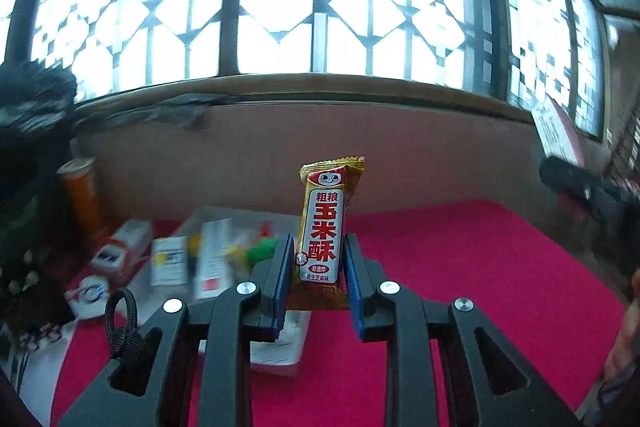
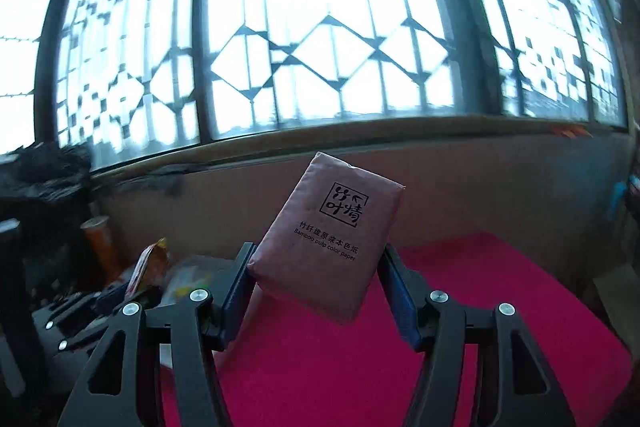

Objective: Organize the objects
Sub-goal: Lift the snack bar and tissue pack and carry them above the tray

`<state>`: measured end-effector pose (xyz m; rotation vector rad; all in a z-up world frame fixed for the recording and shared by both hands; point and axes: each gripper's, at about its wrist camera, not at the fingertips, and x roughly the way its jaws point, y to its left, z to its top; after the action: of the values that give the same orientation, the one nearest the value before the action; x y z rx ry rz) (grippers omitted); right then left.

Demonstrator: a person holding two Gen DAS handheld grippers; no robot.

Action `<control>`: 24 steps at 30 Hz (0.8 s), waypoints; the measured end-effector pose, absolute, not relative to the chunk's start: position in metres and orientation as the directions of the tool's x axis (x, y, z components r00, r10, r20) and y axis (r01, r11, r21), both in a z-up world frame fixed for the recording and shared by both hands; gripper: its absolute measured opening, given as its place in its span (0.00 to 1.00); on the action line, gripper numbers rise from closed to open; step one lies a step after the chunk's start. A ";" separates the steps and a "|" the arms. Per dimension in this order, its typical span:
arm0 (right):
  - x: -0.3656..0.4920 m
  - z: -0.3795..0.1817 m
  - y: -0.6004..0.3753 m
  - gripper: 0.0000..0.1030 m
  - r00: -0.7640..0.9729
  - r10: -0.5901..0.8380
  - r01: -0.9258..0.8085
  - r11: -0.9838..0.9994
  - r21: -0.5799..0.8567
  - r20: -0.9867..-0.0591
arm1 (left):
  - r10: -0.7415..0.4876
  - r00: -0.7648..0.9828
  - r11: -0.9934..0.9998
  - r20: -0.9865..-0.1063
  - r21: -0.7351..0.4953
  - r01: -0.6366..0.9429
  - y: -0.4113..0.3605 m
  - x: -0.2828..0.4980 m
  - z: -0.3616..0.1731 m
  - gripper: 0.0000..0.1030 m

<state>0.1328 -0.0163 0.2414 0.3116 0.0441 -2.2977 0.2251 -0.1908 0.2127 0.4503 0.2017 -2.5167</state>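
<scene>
The left gripper (image 1: 316,267) fingers pinch an upright corn snack bar (image 1: 326,227) above the red-clothed worktop (image 1: 460,267). The right gripper (image 2: 316,283) fingers clamp a tilted bamboo tissue pack (image 2: 326,239); a lattice window (image 2: 320,27) lies beyond.

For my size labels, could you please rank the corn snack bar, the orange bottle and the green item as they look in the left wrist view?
1. corn snack bar, nearest the camera, so inflated
2. orange bottle
3. green item, blurred

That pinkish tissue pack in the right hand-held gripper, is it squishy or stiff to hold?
Probably squishy: the tissue pack has rounded, pillowy edges and the right hand-held gripper pinches it only at its lower sides. It looks light, standing tilted above the jaws without sagging. Its smooth wrapper could slip.
</scene>
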 end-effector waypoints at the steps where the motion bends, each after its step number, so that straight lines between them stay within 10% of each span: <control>1: 0.143 0.237 -0.025 0.64 -0.633 -0.735 0.747 -0.663 0.057 -0.245 | -0.527 -0.771 -0.811 -0.359 -0.061 0.582 -0.200 0.236 0.211 0.23; 24: 0.108 0.195 0.004 0.64 -0.696 -0.632 0.591 -0.774 0.227 -0.342 | -0.407 -0.798 -0.894 -0.444 0.014 0.448 -0.176 0.202 0.177 0.23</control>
<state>0.1079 0.0041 0.1949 0.5325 -0.1296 -2.4018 0.2025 -0.1761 0.1773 0.6157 0.1257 -2.6116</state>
